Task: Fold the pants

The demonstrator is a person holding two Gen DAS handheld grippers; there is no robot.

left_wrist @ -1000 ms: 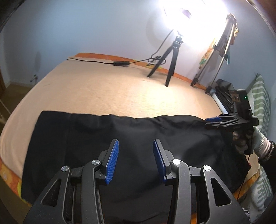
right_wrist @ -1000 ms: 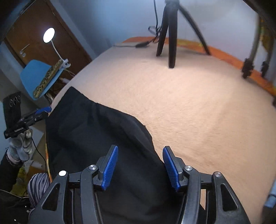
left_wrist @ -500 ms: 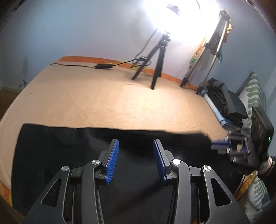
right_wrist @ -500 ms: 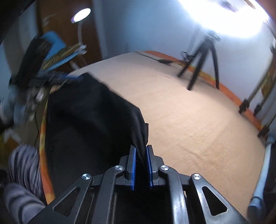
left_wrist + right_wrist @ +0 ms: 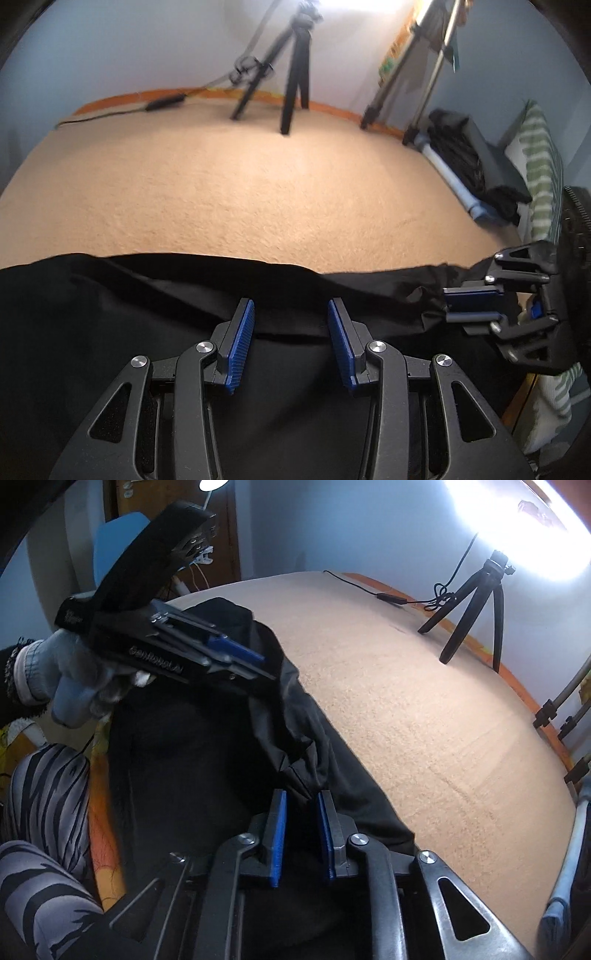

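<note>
A: Listing largest first: bed (image 5: 258,192), tan cover; black pants (image 5: 92,332) along its near edge, soft, limp, light.

B: Grippers?

A: Right gripper (image 5: 300,834) opening slightly, bunched hem between its pads. Left gripper (image 5: 291,343) apart, empty. Likely best hold: hem corners.

Right hand-held gripper (image 5: 300,834): jaws stood wide over the black pants (image 5: 177,768) a second ago, then closed on a fold at the far edge; now easing open slightly, bunched cloth between the pads. It has rolled. Left hand-held gripper (image 5: 291,341) moved forward to the pants' far edge.
</note>
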